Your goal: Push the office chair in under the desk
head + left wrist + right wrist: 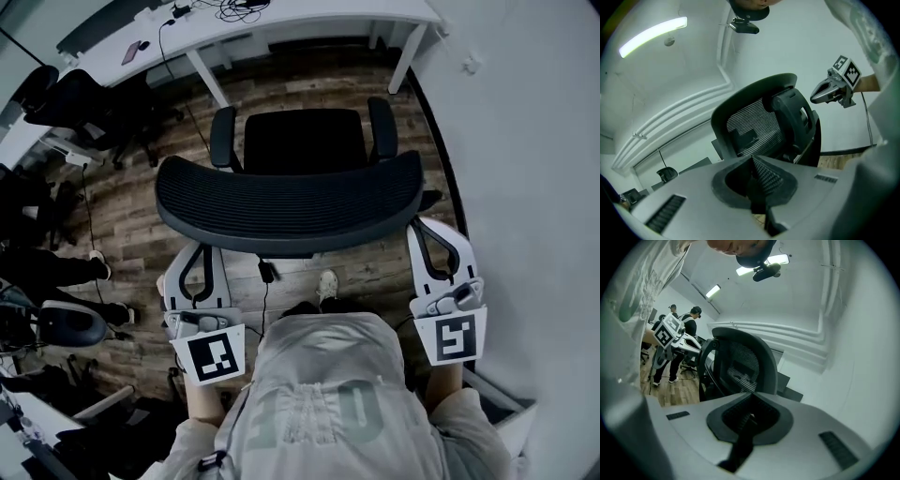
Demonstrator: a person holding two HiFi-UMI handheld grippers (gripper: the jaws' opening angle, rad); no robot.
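Note:
A black office chair with a curved mesh backrest [291, 202] stands in front of me, its seat [302, 141] facing the white desk [309, 19] at the top of the head view. My left gripper [200, 251] is shut and empty, its tips at the backrest's lower left edge. On the other side my right gripper [424, 228], also shut and empty, points at the backrest's right end. Whether either touches the chair I cannot tell. The left gripper view shows closed jaws [752, 159] below the backrest [754, 122]. In the right gripper view the jaws [751, 397] meet before the backrest [740, 362].
The desk's legs [208, 80] [406, 61] flank the gap ahead of the chair. A white wall [534, 141] runs close along the right. Other black chairs [94, 108] and people's legs [56, 267] are at the left. A cable [264, 281] lies on the wood floor.

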